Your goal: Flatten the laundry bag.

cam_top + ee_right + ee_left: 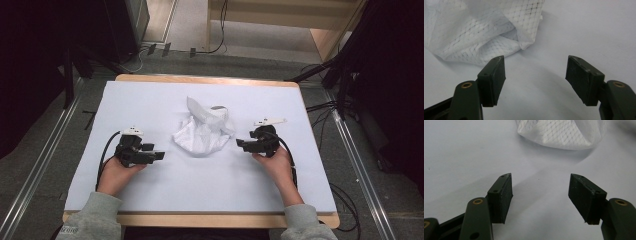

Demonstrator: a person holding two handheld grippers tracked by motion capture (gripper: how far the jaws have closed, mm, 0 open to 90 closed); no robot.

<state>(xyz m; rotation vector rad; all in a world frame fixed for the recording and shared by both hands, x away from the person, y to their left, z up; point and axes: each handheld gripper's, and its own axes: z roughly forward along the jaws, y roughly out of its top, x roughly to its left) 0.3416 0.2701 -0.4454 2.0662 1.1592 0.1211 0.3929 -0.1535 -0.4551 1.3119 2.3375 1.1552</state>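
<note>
While we hold both hands low on the counter (150, 190), our left gripper (159, 155) has its jaws spread wide, with nothing between them and only the white sheet under them. In the left gripper view the left gripper (541, 195) points at the mesh bag (564, 133), which lies ahead of it and apart from both pads. Our right gripper (240, 143) also stands spread and holds nothing. In the right gripper view the right gripper (535, 77) sits just short of the bag (481, 32); the near fold comes close to the jaw at that picture's left, yet we cannot tell whether it touches.

From above, the bag (202, 132) lies crumpled near the middle of the counter, between the two grippers, closer to the right one. A small grey-rimmed round thing (218, 108) sits at its far edge, too small and too covered by cloth for us to make out. Both gripper views cut the bag off at the top edge, so we see part of it there. We cannot tell whether anything lies inside the folds.
</note>
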